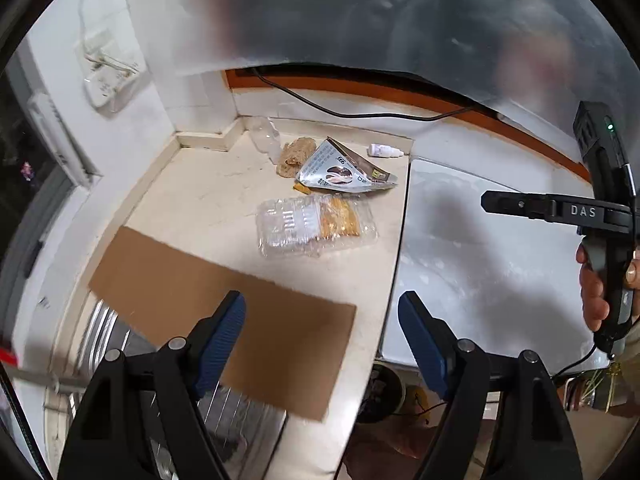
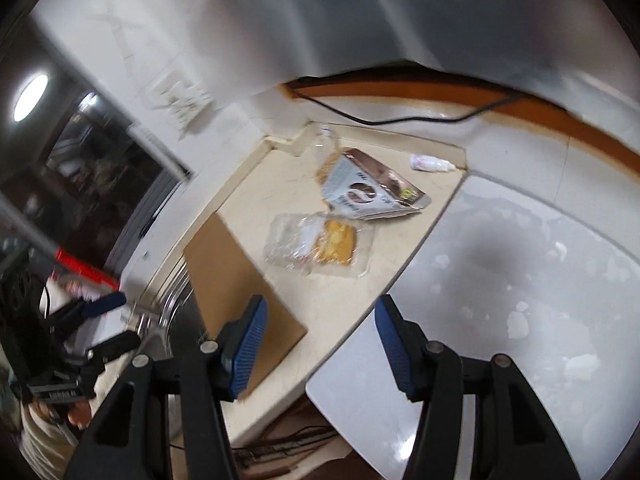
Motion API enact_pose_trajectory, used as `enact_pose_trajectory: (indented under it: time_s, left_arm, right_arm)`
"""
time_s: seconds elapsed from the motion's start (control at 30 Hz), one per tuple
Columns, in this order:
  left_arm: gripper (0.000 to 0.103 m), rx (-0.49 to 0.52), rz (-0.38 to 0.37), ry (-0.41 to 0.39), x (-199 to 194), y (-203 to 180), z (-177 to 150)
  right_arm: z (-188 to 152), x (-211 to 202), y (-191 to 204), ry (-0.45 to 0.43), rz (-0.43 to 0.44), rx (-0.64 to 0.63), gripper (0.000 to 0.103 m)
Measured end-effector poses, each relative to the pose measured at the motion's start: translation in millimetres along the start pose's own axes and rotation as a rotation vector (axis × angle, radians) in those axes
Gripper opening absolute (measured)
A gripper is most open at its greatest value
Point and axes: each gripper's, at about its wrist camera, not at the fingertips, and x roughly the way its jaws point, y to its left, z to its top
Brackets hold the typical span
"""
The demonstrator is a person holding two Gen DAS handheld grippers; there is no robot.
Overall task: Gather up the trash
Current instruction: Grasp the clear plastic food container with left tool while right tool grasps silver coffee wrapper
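Nearest: left gripper (image 1: 322, 316) with blue-padded fingers (image 1: 224, 332) spread wide, holding nothing, hovering above a flat cardboard sheet (image 1: 224, 312). Same for the right gripper (image 2: 318, 322): fingers (image 2: 248, 344) wide apart, empty, above the near edge of the beige tabletop (image 2: 344, 300). Cardboard lying partly over a metal sink (image 1: 104, 336) at the left and partly on the tabletop. Right of the tabletop, a white appliance lid (image 1: 480, 248), smudged and glossy. Beyond the cardboard, near the tabletop's middle: a crumpled clear plastic tray (image 1: 316, 226) with yellow crumbly leftovers inside. Just behind it, a torn silver-and-brown snack packet (image 1: 344, 168), resting against a brown fibrous scrubber (image 1: 292, 156). Further back, a clear plastic bottle (image 1: 266, 138) lying in the corner, and a small white dropper bottle (image 1: 386, 151) near the rear edge. Farthest: white tiled wall, black cable (image 1: 360, 114) trailing along an orange-brown ledge (image 1: 440, 98).
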Motion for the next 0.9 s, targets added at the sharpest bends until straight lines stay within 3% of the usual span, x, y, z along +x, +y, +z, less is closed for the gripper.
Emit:
enact_pose_trajectory:
  time_s: [0.23,0.4,0.67,0.9]
  left_arm:
    - [0.077,-0.103,-0.148,0.033,76,68,43]
    - [0.077,-0.19,-0.23,0.06,135,113,55]
    - [0.077,-0.283,-0.351,0.102,210,146,56]
    - [0.077,-0.294,-0.426,0.131,241,148,59]
  right_arm:
    - [31,62,-30,-0.013,-0.002,0.281,0.056]
    - [46,110,-50,-0.034,-0.027,0.433,0.056]
    - [58,164,-65,-0.02,-0.083,0.528,0.056]
    - [65,190,-68,-0.013,-0.096,0.541,0.048]
